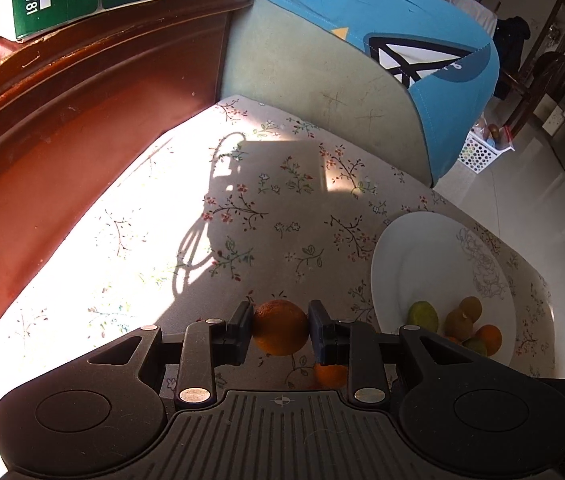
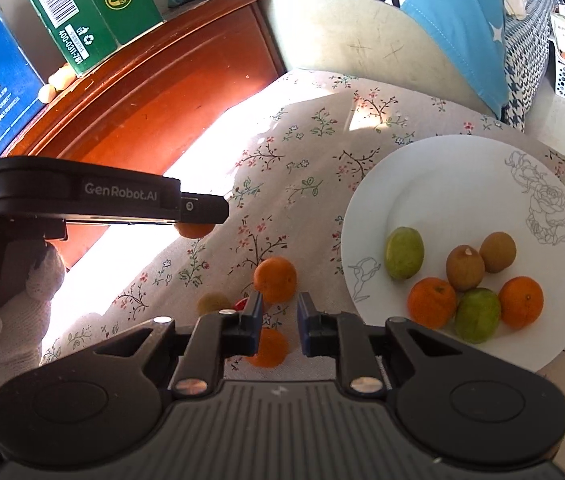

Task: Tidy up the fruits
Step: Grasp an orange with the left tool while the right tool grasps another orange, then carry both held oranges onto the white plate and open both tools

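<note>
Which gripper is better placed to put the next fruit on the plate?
Left. The left gripper already clamps an orange beside the white plate; the right gripper is shut and holds nothing.

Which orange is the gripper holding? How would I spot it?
Find the flowery tablecloth left of the white plate. The held orange hangs above it, squeezed between the left gripper's black pads. The other oranges lie on the cloth or plate.

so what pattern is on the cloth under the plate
Small floral sprigs, red and green on a pale ground, on the cloth under the plate; clearest in the right wrist view.
</note>
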`<state>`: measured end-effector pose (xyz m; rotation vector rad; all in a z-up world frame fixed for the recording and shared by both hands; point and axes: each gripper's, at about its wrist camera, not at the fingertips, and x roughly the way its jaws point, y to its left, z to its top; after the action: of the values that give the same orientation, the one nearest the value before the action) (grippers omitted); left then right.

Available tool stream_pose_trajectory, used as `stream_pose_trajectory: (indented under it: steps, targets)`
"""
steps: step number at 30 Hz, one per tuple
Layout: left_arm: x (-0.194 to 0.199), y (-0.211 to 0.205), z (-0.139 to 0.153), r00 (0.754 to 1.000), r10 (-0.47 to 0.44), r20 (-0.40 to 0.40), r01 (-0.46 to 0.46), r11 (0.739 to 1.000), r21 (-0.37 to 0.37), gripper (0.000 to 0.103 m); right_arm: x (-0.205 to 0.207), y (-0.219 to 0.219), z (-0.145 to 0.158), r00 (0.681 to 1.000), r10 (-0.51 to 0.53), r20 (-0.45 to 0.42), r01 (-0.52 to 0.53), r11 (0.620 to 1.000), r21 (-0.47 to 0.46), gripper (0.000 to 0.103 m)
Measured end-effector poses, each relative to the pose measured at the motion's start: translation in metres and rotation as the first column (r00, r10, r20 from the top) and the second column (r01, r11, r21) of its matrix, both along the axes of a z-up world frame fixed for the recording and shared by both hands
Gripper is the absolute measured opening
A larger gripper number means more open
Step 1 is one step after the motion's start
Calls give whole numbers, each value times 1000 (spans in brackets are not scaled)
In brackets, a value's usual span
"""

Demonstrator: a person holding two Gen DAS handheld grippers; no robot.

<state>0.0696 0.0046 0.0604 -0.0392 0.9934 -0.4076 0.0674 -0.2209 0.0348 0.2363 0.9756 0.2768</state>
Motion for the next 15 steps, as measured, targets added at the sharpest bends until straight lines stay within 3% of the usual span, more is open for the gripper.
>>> stream_pose_trajectory:
  steps: [9,13,15]
  targets:
    - [0,-2,-2,1000,-4,4,4,1000,22,27,-3,13,-8,997,78,-29,-78,997,8,37]
    - [-1,-2,-3,1000,-10,4,10,1000,28,27,-3,25,-17,994,101,-32,-103,993,-56,39]
    - [-1,-2,-3,1000,-7,0,7,1000,24,27,-2,27,-22,994,101,-46,-105,992,-73,33]
